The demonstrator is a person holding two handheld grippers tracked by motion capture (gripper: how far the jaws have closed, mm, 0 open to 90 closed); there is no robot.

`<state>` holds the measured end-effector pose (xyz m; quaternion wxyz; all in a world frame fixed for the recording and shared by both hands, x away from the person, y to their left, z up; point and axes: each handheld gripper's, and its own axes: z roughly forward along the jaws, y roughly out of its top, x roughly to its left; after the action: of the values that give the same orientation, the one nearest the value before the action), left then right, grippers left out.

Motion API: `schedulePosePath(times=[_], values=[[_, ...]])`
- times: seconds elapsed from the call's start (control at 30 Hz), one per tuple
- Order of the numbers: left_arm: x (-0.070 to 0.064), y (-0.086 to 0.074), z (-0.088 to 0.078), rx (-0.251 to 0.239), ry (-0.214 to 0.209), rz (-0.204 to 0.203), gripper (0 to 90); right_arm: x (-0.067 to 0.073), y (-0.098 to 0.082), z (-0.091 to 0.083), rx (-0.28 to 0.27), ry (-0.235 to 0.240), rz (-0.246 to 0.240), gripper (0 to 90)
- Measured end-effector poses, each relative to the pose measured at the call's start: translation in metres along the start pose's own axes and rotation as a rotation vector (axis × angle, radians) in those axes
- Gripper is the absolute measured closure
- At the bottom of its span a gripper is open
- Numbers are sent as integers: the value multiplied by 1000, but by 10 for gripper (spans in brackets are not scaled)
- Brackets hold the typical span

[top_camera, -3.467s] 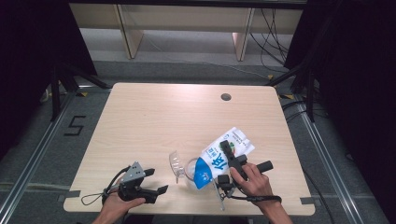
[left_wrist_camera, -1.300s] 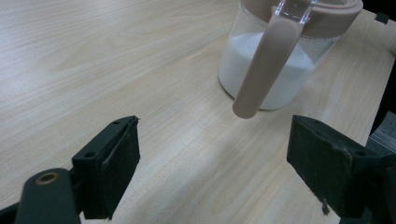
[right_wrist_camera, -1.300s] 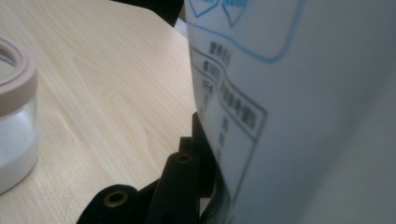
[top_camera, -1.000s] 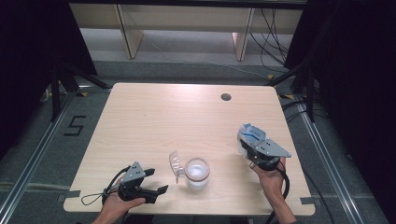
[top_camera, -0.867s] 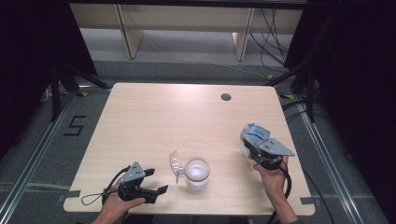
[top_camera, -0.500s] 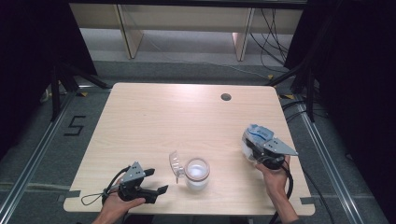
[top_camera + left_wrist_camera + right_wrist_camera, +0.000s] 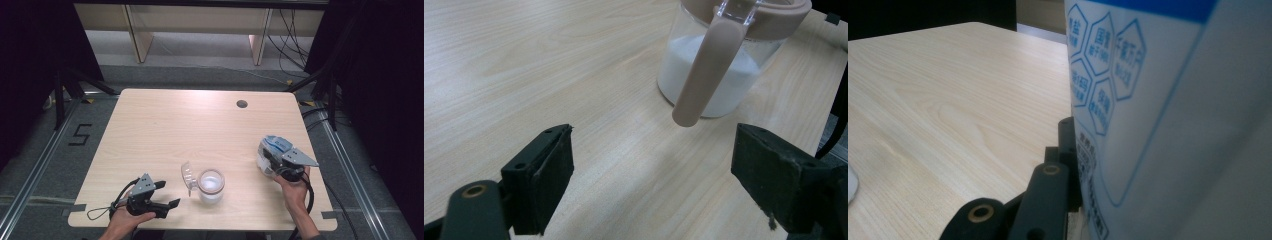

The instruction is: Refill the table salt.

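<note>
A blue-and-white salt bag (image 7: pixel 272 150) is clamped in the right gripper (image 7: pixel 280 162), well right of the powder-filled jar (image 7: pixel 210 185); the left gripper (image 7: pixel 165 205), jaws wide and empty, lies nearer it.

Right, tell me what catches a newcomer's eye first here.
A clear jar of white powder stands near the table's front edge, its lid flipped open. At the right edge, the right tongs clamp a blue-and-white bag. The left tongs rest open at the front left, facing the jar.
</note>
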<state>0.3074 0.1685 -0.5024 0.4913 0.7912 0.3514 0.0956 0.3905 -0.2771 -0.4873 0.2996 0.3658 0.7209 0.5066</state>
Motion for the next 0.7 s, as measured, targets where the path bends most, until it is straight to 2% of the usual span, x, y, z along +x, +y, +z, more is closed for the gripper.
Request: schedulePosePath(times=[0.13,0.17,0.2,0.23,0.3,0.33,0.37,0.4,0.43,0.47,0.5,0.57,0.63,0.67,0.7], values=[[0,0,0,-3,1,-4,167,0,-1,1,-5,1,5,862],[0,0,0,-2,1,-4,167,1,-1,1,-3,1,25,846],[0,0,0,-2,1,-4,167,0,-2,2,-3,3,29,822],[0,0,0,-4,0,-5,167,0,-2,0,27,9,37,811],[0,0,0,-4,2,-5,167,-1,-2,-1,24,4,43,758],[0,0,0,-4,3,0,167,-1,-2,-1,24,-13,48,724],[1,0,0,-3,1,16,167,-2,-2,-1,17,-18,32,709],[1,0,0,-4,0,18,167,-3,-2,-1,19,0,50,676],[1,0,0,-4,1,16,167,-5,-2,-1,6,-18,28,644],[1,0,0,-4,1,16,167,-2,-2,-3,8,-30,58,621],[1,0,0,0,2,20,166,-3,-2,-4,18,-18,63,607],[1,0,0,0,1,20,166,-2,-2,-6,21,-31,52,573],[1,0,0,-1,0,18,166,-1,-2,-6,17,3,61,559],[1,0,0,2,2,22,166,1,-2,-6,23,5,70,537],[1,0,0,3,2,22,166,1,-1,-7,31,-19,53,517]])
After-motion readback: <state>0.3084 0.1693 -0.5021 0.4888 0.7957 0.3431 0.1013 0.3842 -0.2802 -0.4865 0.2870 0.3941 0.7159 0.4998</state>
